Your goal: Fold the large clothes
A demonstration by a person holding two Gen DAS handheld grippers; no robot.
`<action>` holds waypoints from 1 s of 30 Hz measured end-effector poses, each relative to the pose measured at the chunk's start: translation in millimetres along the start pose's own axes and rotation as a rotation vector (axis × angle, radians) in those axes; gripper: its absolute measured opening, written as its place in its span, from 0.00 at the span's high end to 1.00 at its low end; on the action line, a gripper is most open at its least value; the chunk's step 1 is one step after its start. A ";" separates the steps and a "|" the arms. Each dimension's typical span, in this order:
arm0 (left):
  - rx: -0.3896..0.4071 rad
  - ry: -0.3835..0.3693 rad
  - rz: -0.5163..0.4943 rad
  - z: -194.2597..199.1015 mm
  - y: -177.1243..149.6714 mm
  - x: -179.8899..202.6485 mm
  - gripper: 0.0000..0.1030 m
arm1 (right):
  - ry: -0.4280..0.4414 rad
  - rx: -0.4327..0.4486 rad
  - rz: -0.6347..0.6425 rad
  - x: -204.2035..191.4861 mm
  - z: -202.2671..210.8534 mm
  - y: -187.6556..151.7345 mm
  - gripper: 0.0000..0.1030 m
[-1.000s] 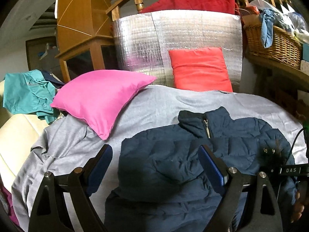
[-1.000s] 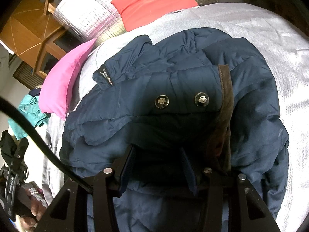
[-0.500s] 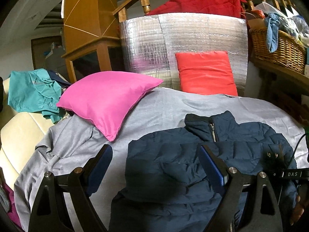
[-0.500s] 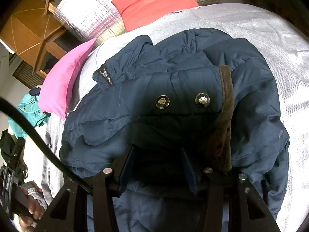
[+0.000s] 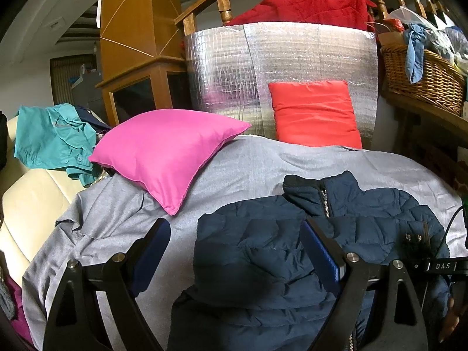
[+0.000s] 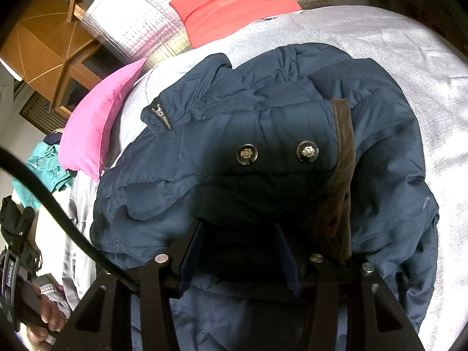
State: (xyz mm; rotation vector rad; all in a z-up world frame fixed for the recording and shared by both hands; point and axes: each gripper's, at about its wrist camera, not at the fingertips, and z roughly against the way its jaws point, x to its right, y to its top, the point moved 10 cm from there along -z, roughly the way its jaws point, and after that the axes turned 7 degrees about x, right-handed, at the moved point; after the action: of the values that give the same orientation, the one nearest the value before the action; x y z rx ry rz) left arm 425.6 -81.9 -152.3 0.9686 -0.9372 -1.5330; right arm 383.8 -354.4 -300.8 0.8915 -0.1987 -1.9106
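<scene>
Between the right claw (image 6: 238, 251) fingers, dark folded navy jacket (image 6: 263, 134) fabric.

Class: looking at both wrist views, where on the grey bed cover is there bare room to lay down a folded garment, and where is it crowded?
Bare grey cover lies between the pink pillow, red cushion and navy jacket; another patch borders the jacket's far side. The jacket fills the middle.

Pink pillow (image 5: 166, 152): centre left
Red cushion (image 5: 314, 114): upper centre, against foil
Wicker basket (image 5: 421, 79): upper right
Teal shirt (image 5: 49, 140): far left
</scene>
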 end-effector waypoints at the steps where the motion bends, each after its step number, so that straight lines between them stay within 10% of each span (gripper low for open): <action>1: -0.003 0.001 -0.002 -1.2 -0.9 -0.3 0.12 | 0.001 0.000 0.000 0.0 -0.1 0.2 0.47; 8: -0.229 0.020 0.083 -47.4 -46.3 -30.9 0.12 | 0.085 -0.009 -0.040 -1.9 14.7 6.7 0.45; 15: -0.430 0.022 0.285 -93.1 -96.7 -77.0 0.12 | 0.036 0.307 -0.199 79.6 99.4 80.9 0.20; 21: -0.512 -0.069 0.399 -115.0 -118.4 -71.5 0.12 | 0.047 0.222 -0.407 141.9 59.5 86.4 0.20; 30: -0.538 -0.168 0.399 -124.2 -128.1 -38.9 0.21 | 0.057 0.173 -0.330 119.5 8.5 88.2 0.23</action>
State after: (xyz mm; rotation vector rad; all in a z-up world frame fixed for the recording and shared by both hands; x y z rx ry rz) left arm 500.5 -34.5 -311.9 0.2535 -0.7186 -1.4230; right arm 411.0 -500.3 -311.1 1.1500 -0.1941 -2.1932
